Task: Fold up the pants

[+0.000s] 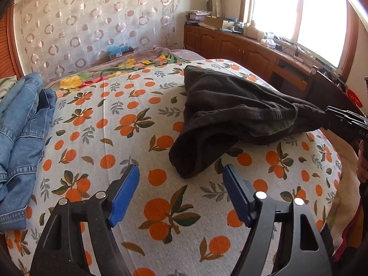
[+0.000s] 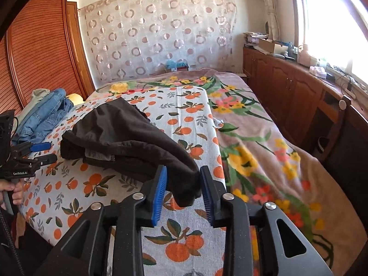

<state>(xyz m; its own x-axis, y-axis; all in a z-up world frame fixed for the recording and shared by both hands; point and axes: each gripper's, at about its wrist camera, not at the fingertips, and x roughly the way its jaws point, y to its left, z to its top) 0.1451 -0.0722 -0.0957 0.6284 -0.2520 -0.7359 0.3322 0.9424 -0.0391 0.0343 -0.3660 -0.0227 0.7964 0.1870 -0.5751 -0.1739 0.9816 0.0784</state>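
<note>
Dark brown pants (image 1: 230,115) lie bunched on the orange-print bed cover (image 1: 115,126). My left gripper (image 1: 181,170) is open just in front of their near end, with nothing between its blue pads. In the right wrist view, one end of the pants (image 2: 119,138) hangs between the fingers of my right gripper (image 2: 183,169). Its jaws stand partly apart and the left pad (image 2: 158,195) is clear of the cloth. The right gripper (image 1: 331,112) shows at the right edge of the left wrist view, with the cloth drawn up toward it. The left gripper (image 2: 46,153) appears at the left edge of the right wrist view.
Folded blue jeans (image 1: 23,126) are stacked at the left of the bed. A floral blanket (image 2: 253,138) covers the bed's far and right side. Wooden cabinets (image 2: 287,85) and a dark chair (image 2: 345,138) stand to the right under the window. A hand (image 2: 13,193) holds the left gripper's handle.
</note>
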